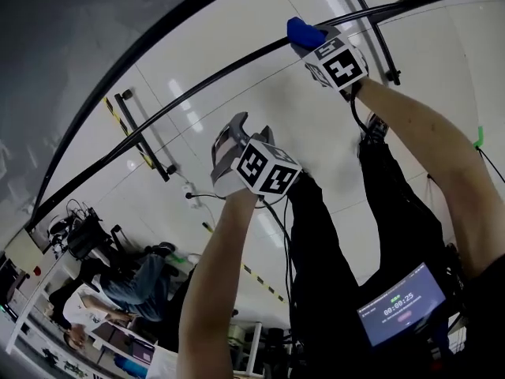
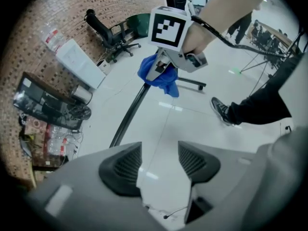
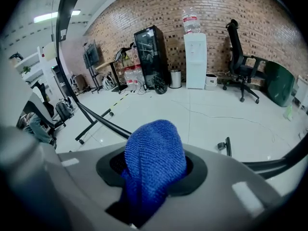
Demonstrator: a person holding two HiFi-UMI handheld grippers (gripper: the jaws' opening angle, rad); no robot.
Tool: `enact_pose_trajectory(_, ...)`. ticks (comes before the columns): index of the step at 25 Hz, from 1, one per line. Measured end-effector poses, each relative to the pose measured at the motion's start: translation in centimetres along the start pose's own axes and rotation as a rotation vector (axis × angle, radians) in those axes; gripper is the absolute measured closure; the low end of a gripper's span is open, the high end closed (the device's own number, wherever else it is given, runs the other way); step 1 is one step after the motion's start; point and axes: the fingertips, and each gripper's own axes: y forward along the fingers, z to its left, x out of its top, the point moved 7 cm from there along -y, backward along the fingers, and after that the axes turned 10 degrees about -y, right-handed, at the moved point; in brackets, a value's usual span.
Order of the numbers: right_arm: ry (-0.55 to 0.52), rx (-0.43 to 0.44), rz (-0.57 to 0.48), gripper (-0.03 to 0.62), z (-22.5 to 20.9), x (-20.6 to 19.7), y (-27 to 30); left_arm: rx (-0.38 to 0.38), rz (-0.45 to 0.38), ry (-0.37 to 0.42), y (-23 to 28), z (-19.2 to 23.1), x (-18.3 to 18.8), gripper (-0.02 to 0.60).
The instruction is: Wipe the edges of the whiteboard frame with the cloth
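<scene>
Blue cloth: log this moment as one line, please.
right gripper: shut on blue cloth | blue cloth: on whiteboard frame edge | left gripper: open, empty

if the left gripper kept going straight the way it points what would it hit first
Probably the white floor: the left gripper points steeply down with open, empty jaws, and only tile shows between them. The black frame bar lies off to the side.

— What blocks me along the whiteboard frame (image 1: 237,71)?
— Left of your right gripper (image 1: 309,42), the frame runs bare. Below it, a foot bar (image 1: 144,136) crosses the floor (image 1: 316,133) on your left; your legs (image 1: 394,204) stand close to the frame.
— And my left gripper (image 1: 248,133)?
— You have open floor beneath it.
</scene>
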Motion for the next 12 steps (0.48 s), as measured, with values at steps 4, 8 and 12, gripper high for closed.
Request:
enact_pose_trajectory(4,-0.058,0.009,0.01,0.43,2.4,1.3,0.0,0.011,-0.014,-0.052,-0.7,0.4,-2.8,0.345)
enact_pose_trajectory(8,-0.071,0.005,0.015,0.43,3.7,2.0,0.5,0.005,-0.015,-0.097,-1.0,0.3,-5.3,0.345)
enact_pose_trajectory(12,-0.082,0.01,0.022,0.43,4.6,2.5,1.3,0.009,-0.023,-0.141,-1.0,0.4,-7.7,0.345)
